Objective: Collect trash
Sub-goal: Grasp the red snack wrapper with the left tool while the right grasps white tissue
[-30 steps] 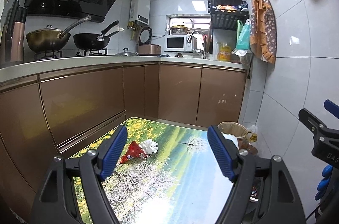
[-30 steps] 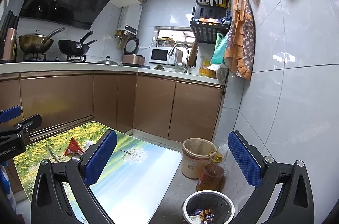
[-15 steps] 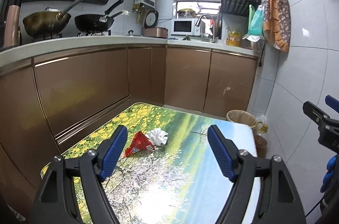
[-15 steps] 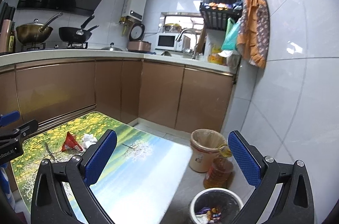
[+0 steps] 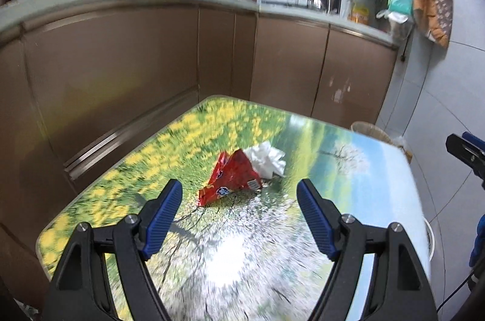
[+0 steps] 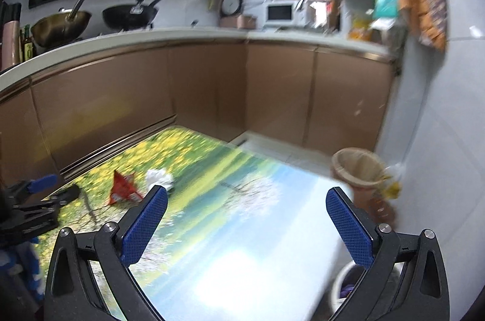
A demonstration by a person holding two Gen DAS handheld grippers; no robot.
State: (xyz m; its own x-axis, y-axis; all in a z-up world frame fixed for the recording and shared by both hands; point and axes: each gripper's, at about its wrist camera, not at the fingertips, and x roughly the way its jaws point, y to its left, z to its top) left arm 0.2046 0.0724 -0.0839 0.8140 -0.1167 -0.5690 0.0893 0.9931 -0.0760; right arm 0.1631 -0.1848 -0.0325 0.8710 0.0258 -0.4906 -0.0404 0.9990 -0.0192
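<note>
A crumpled red snack wrapper (image 5: 232, 178) and a white tissue wad (image 5: 266, 158) lie side by side on the table with a landscape print (image 5: 212, 260). My left gripper (image 5: 239, 196) is open and empty, just short of the wrapper, which sits between its fingers' line. My right gripper (image 6: 247, 208) is open and empty above the table's right part; the wrapper (image 6: 122, 189) and the tissue (image 6: 159, 177) lie to its left. A white trash bin (image 6: 344, 284) with trash inside stands on the floor under the table's right edge.
A beige lined bin (image 6: 356, 169) and an oil bottle (image 6: 383, 201) stand on the floor by the tiled wall. Brown kitchen cabinets (image 5: 136, 72) run behind and left of the table. The left gripper also shows at the left edge of the right wrist view (image 6: 33, 199).
Both grippers tilted down and moved toward the table. The left one came closer to the wrapper and tissue. Both stayed open.
</note>
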